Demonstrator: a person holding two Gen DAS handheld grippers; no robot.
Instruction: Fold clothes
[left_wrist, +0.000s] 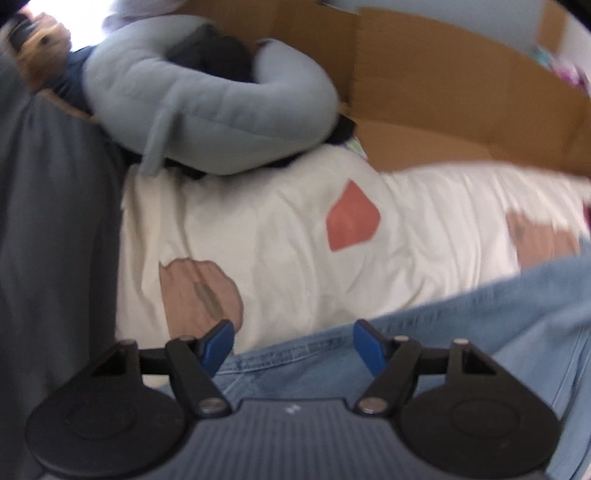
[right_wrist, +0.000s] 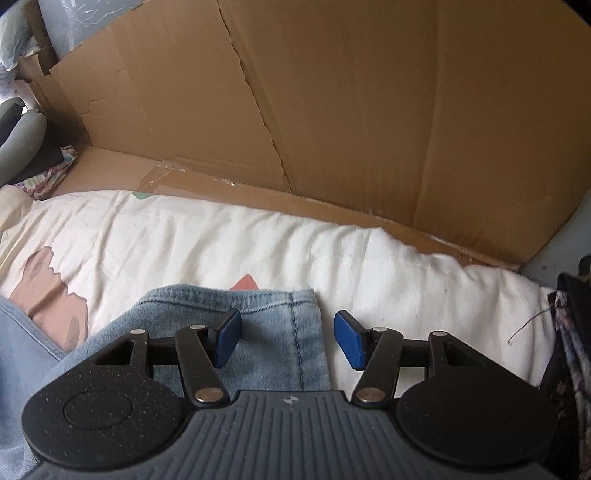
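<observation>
Only the left wrist view shows a blue-grey pillow (left_wrist: 207, 110) at far left, while the right shows the jeans (right_wrist: 258, 332) hem lying on the white quilt (right_wrist: 388, 266) under the released right gripper (right_wrist: 287, 339); the left gripper (left_wrist: 293, 349) is likewise unclenched above denim.

The jeans (left_wrist: 461, 332) run off the frame's lower edge, blurred.
</observation>
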